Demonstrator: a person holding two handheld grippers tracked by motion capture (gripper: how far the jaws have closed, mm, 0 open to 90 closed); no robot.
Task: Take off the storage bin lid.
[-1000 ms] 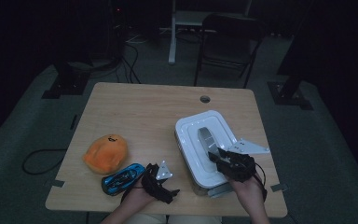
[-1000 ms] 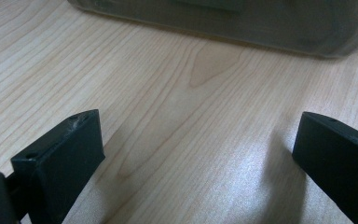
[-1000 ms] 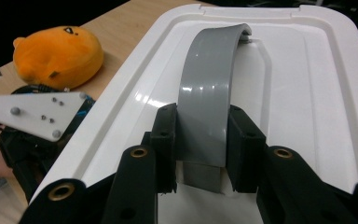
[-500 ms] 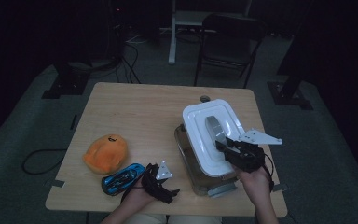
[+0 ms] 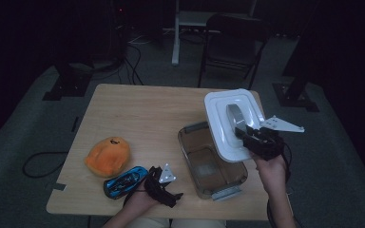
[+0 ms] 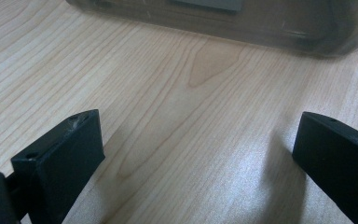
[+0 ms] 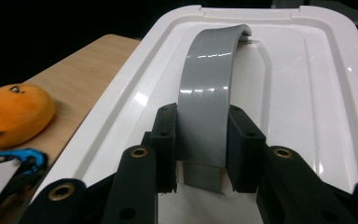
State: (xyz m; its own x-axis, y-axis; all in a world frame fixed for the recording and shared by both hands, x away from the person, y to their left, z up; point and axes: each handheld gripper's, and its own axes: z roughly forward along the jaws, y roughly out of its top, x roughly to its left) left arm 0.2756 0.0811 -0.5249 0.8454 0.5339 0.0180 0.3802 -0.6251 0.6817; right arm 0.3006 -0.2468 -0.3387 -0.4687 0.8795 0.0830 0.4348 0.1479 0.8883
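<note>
Above the smoky translucent plastic bin (image 5: pixel 212 164), the right claw (image 7: pixel 201 151) pinched the curved grey handle (image 7: pixel 207 100) of a glossy white rounded-rectangle lid (image 5: pixel 230 124), held tilted. Low on the wood-grain surface (image 5: pixel 142 114), the left claw (image 6: pixel 196 154) gaped wide around nothing, beside a shiny blue toy car (image 5: pixel 125 181).

Black tongs (image 7: pixel 200 140), apparently brass-coloured rivets
</note>
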